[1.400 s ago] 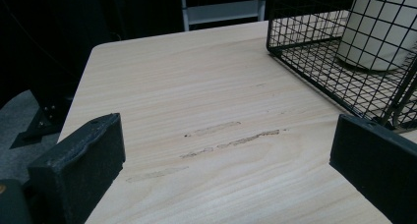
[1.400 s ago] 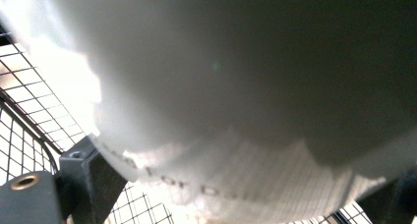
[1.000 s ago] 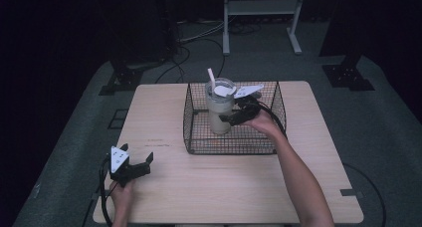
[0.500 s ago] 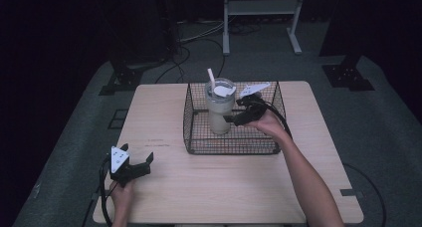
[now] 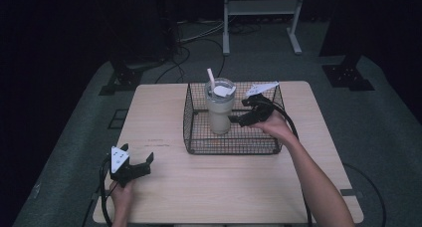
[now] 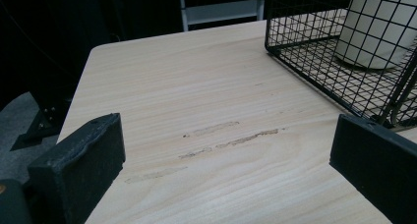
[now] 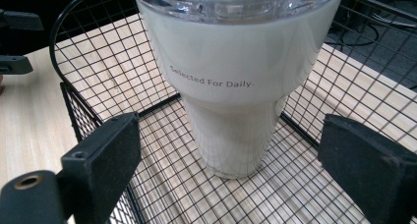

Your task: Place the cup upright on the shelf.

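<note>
Pale wooden table (image 5: 239,182), floor cables (image 5: 199,38)

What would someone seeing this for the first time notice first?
Probably the tall cream tumbler with a clear lid and straw, standing upright inside the black wire basket on the far half of the wooden table. Next, the right hand-held gripper, jaws open, reaching toward the tumbler from its right. The left hand-held gripper sits open near the table's front left corner.

Left gripper (image 5: 144,162): jaws wide apart, held low near the person's edge, pointing forward and right.
Left hand (image 5: 121,196): gripping it from behind.
Right gripper (image 5: 238,118): jaws spread wide, pointing left.
Right forearm (image 5: 311,174): stretched forward.
</note>
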A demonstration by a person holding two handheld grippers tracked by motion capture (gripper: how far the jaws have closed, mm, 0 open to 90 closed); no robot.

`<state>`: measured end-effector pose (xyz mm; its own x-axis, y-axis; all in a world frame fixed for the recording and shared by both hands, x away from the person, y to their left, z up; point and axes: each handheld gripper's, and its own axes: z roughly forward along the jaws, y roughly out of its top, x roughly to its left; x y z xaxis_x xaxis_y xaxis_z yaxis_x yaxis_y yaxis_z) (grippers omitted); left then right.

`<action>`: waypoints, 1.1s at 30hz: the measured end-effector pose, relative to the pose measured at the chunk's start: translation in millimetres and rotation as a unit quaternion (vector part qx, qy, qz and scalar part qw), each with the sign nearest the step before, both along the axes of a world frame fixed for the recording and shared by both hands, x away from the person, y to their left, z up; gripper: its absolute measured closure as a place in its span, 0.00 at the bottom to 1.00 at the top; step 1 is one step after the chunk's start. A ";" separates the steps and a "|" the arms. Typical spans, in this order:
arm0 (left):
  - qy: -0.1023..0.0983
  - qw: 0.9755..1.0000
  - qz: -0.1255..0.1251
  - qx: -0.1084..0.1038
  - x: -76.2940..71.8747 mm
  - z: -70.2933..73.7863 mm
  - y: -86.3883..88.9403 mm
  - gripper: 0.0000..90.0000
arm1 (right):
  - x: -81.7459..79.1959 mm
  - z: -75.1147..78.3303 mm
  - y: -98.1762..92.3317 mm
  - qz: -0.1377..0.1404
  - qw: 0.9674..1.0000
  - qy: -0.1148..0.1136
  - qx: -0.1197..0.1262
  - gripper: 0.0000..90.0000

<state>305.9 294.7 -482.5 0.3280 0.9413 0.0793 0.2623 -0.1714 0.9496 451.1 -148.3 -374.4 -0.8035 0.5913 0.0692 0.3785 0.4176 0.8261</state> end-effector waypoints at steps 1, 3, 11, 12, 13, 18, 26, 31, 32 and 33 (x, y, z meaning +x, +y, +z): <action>0.000 1.000 0.000 0.000 0.0 0.0 0.0 0.00 | -1.2 1.2 -0.8 -0.001 1.000 0.001 0.000 0.10; 0.000 1.000 -0.001 0.002 -0.1 0.0 -0.1 0.00 | -4.1 3.6 -2.4 -0.002 1.000 -0.001 0.002 0.10; 0.000 1.000 -0.001 0.002 -0.1 0.0 -0.2 0.00 | -12.2 10.4 -8.4 -0.001 1.000 0.000 0.005 0.10; 0.000 1.000 -0.001 0.003 -0.2 0.0 -0.1 0.00 | -15.0 13.0 -10.2 0.001 1.000 -0.002 0.005 0.10; 0.000 1.000 -0.001 0.003 -0.2 0.0 -0.1 0.00 | -16.0 13.9 -10.7 0.001 1.000 -0.003 0.005 0.10; 0.000 1.000 -0.001 0.003 -0.2 0.0 -0.1 0.00 | -21.6 18.1 -13.3 0.005 1.000 -0.008 0.006 0.10; -0.001 1.000 0.000 0.001 0.0 -0.1 -0.4 0.00 | -35.1 18.9 -21.8 0.008 1.000 -0.007 0.008 0.10; -0.002 1.000 0.001 0.000 0.1 -0.1 -0.5 0.00 | -38.8 19.2 -27.1 0.008 1.000 -0.007 0.009 0.10; -0.002 1.000 0.001 0.000 0.2 -0.2 -0.5 0.00 | -40.0 19.6 -28.4 0.008 1.000 -0.007 0.007 0.10; -0.001 1.000 0.001 0.001 0.1 -0.1 -0.3 0.00 | -42.5 20.2 -30.4 0.010 1.000 -0.009 0.010 0.10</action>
<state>306.1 294.4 -482.6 0.3266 0.9416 0.0819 0.2598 -0.1727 0.9501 408.6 -178.6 -354.2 -0.8163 0.5739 0.0659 0.3549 0.4082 0.8411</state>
